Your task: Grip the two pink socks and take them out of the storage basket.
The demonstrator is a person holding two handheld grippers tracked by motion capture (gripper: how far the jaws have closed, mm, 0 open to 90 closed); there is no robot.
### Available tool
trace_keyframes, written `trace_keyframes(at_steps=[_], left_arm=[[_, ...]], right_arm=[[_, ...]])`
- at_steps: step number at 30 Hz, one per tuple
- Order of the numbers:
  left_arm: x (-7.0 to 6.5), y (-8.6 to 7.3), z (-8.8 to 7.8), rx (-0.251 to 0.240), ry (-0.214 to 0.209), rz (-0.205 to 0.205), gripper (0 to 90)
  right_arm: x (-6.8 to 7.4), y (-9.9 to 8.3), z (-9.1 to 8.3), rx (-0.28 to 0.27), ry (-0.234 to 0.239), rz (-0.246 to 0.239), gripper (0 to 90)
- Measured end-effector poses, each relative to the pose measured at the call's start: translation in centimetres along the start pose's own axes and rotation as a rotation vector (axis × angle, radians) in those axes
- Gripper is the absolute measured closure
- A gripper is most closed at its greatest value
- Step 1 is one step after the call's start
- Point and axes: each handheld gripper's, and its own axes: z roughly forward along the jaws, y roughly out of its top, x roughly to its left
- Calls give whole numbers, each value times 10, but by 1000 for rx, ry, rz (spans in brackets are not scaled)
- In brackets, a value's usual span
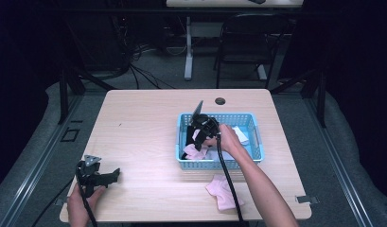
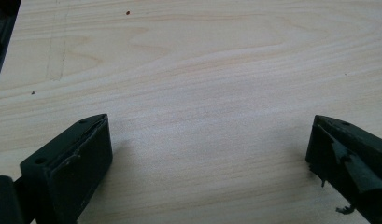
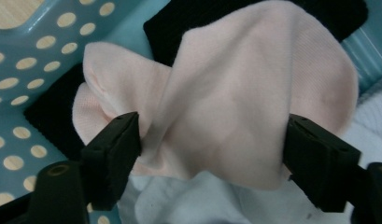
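Observation:
A pale pink sock lies crumpled in the blue perforated basket, on top of a black cloth and a white one. My right gripper points down into the basket with its jaws standing wide on either side of the sock; the cloth spans the gap between them, and I see no squeeze on it. In the high view that gripper is over the basket's left half, above the pink sock. My left gripper rests open at the table's near left corner, bare wood between its jaws.
A second pink sock lies on the table just in front of the basket. More white cloth sits in the basket's right half. A round cable hole is near the far edge. A chair stands beyond the table.

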Motion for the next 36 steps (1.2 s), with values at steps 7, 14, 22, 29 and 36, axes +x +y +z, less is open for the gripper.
trace_keyframes(at_steps=[7,14,22,29,36], left_arm=[[0,0,0,0,0,0,5],[0,0,0,0,0,0,5],[0,0,0,1,0,0,5],[0,0,0,0,0,0,5],[0,0,0,1,0,1,5]], right_arm=[[5,3,4,13,3,-6,540],[5,1,-1,19,24,-12,765],[7,-6,-15,-30,41,-16,801],[6,-10,-33,-76,48,-7,800],[4,-17,-51,-127,44,9,799]])
